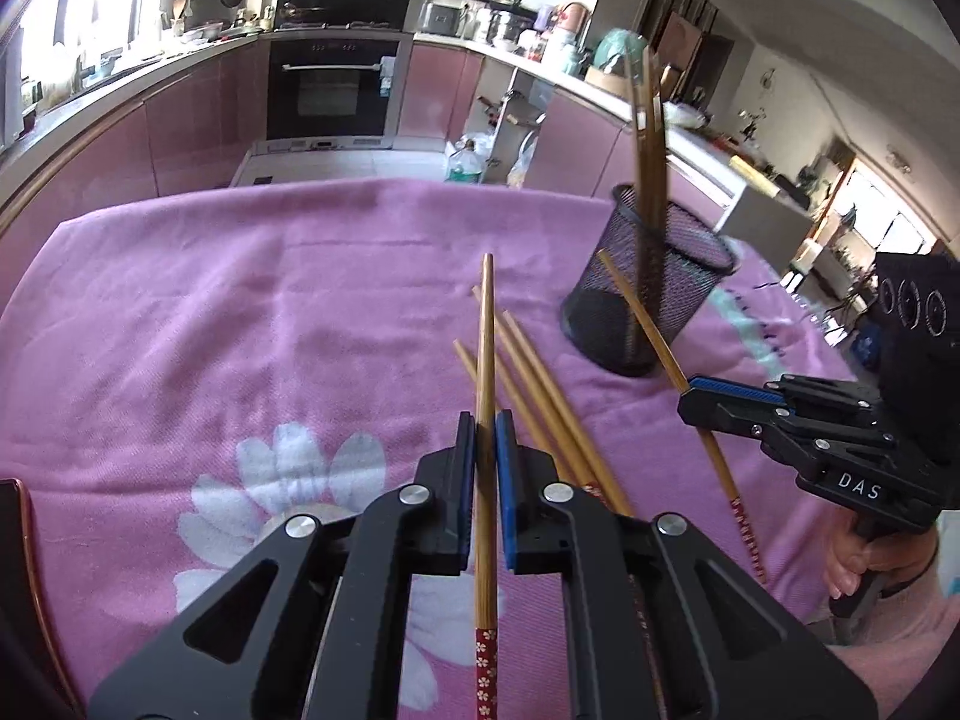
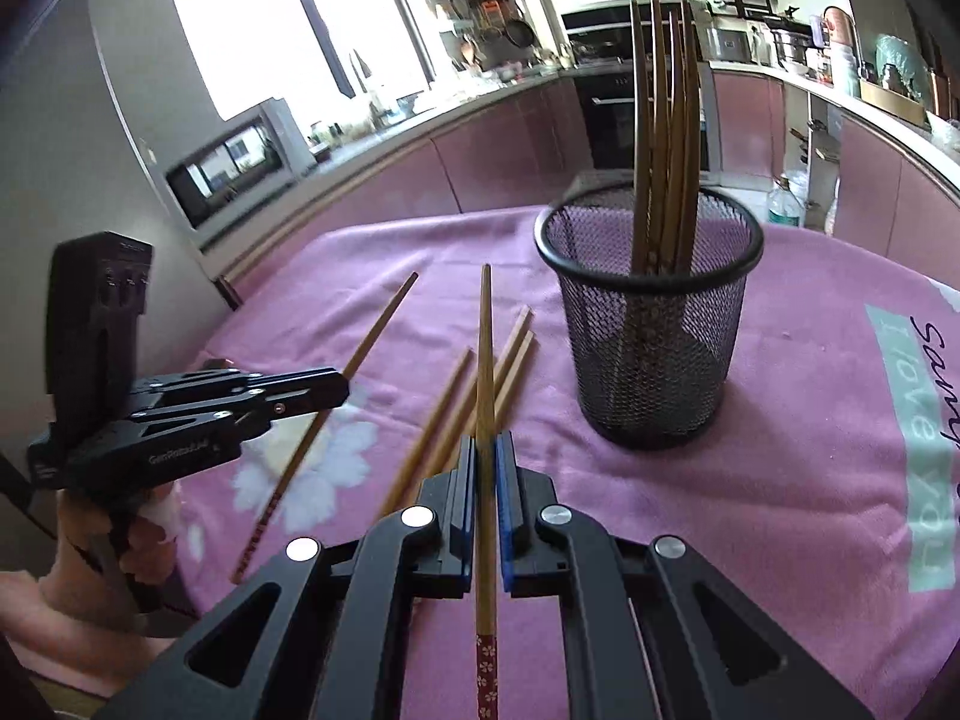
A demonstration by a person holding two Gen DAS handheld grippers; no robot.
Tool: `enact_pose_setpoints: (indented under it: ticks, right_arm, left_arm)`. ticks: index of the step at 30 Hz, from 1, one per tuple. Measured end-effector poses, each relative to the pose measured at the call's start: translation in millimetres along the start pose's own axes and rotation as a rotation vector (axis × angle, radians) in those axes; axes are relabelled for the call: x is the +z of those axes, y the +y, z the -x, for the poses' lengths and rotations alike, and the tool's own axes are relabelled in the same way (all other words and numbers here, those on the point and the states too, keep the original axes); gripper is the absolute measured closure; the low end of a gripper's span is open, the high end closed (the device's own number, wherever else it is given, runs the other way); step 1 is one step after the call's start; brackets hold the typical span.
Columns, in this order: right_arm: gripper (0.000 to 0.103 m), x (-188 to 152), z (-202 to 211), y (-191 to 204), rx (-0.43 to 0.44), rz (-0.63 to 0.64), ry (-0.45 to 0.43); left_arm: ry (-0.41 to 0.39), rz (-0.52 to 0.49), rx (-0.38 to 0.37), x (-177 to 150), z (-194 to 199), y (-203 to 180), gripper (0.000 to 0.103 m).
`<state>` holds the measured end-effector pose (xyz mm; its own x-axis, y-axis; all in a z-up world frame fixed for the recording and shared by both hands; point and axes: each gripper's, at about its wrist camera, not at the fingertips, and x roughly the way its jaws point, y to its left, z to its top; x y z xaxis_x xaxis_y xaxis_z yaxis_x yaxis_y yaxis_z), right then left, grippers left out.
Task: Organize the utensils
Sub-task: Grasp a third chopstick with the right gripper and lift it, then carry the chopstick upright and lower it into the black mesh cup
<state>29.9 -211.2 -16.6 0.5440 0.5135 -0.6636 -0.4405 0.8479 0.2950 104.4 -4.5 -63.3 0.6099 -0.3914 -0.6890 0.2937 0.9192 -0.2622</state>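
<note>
1. The left claw (image 1: 485, 420) is pressed together on one chopstick (image 1: 485, 360), which points forward and away from it, with the red patterned end toward the camera.
2. Just to the right of this claw, three loose chopsticks (image 1: 528, 372) lie on the surface (image 1: 240, 300), which is covered with a pink cloth.
3. To the left of the left claw the cloth is bare up to the far edge.
4. The right claw (image 2: 486, 450) also pinches one chopstick (image 2: 485, 360).
5. Ahead and to the right of the right claw stands the black mesh holder (image 2: 654, 348), upright, with several chopsticks inside (image 2: 663, 120) standing almost straight.
6. To the right of the holder the cloth is free, with printed letters near the edge.
</note>
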Motion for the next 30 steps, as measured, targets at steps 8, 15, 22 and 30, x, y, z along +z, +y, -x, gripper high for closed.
enact_pose_setpoints:
  ticks: [8,15,22,30]
  right_arm:
    - [0.098,9,36,1,0.028,-0.004,-0.099]
    - [0.098,13,57,-2,0.036,-0.008,-0.162]
    - [0.098,18,69,-4,0.039,-0.002,-0.208]
    - [0.098,27,81,0,0.025,0.021,-0.25]
  left_arm:
    - [-0.049,0.009,-0.093,7,30,-7,0.095]
    - [-0.116,0.01,-0.159,16,60,-13,0.095]
    - [-0.192,-0.004,-0.19,25,90,-21,0.095]
    - [-0.254,-0.014,-0.208,41,105,-30,0.095]
